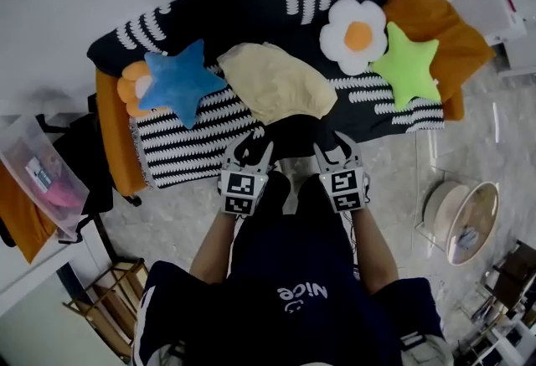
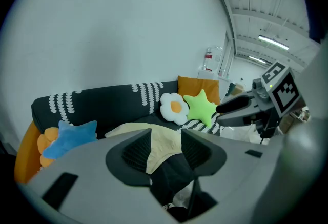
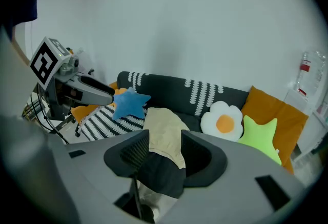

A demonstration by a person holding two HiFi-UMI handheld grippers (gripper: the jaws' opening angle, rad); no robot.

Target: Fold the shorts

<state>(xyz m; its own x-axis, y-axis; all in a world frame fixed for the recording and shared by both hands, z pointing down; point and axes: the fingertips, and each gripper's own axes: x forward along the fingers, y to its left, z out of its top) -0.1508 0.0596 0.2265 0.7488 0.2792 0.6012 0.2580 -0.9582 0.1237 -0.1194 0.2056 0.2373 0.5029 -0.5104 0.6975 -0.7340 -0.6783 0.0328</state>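
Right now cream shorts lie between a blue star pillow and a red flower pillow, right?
No: the flower pillow is white with an orange centre, per the head view. The cream shorts do lie between it and the blue star pillow.

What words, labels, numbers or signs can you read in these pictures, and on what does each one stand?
"nice": on the person's dark shirt, upside down in the head view.
Red label on the bottle: too small to read.
Label in the clear bin: blurred.
Square markers on the left hand-held gripper and the right hand-held gripper: black-and-white patterns, no words.
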